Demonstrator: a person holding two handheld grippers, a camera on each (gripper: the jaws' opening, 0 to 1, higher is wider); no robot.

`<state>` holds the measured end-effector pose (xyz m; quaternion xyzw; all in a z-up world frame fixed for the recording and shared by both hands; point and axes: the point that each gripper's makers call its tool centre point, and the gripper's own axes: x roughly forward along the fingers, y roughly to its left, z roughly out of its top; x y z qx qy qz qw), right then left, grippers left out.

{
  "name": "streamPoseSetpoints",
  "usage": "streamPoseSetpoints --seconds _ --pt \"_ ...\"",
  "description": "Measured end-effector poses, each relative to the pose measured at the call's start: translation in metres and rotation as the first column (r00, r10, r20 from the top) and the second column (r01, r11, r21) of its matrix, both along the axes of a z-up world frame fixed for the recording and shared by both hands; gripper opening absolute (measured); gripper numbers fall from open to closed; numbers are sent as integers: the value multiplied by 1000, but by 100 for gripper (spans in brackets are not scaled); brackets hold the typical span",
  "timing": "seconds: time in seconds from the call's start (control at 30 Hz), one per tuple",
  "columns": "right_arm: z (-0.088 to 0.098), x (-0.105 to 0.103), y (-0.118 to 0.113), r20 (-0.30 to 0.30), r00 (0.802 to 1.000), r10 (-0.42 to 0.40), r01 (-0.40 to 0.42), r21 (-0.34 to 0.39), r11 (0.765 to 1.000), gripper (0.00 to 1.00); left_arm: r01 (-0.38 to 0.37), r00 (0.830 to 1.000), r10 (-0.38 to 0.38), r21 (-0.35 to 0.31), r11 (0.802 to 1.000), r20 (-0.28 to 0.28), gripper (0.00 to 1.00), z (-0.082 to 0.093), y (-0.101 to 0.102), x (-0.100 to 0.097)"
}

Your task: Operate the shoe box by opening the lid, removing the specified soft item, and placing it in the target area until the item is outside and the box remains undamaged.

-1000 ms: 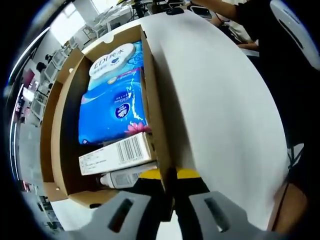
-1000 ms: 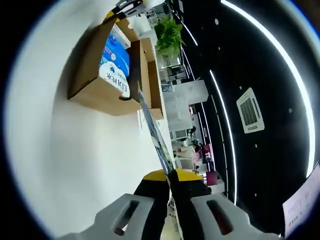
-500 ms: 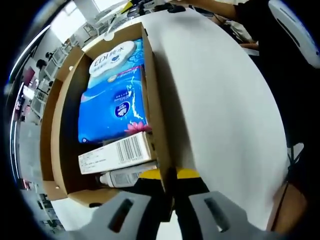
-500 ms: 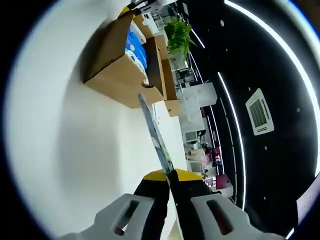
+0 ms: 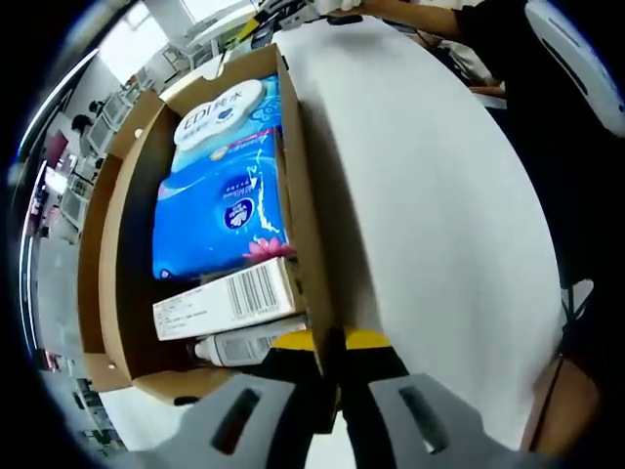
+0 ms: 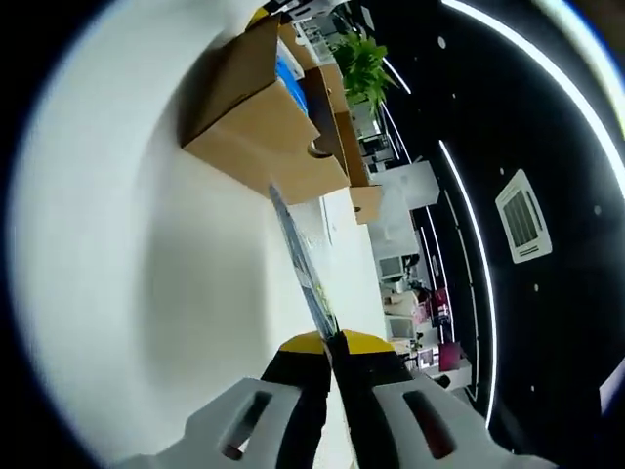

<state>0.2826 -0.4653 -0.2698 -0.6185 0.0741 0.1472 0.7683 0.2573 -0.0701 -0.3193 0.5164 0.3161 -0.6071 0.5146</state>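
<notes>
Your left gripper is pinched shut on the open shoe box wall, while your right gripper is clamped on a thin flat packet already clear of the box, its long axis pointing ahead over bare white table; the blue tissue pack, barcoded carton and bottle lie inside.

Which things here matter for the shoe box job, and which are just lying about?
Job:
shoe box, open, its wall pinched by the left tongs
blue soft tissue pack inside the box
thin flat packet held in the right tongs
white table

Lying about:
barcoded white carton
white bottle
potted plant
</notes>
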Motion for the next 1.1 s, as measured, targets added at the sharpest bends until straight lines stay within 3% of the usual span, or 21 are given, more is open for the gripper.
streamPoseSetpoints --seconds 1.1 --pt "-39 6 10 -169 985 21 -22 -7 1000 1 -3 1000 3 16 1000 7 4 0 1 2"
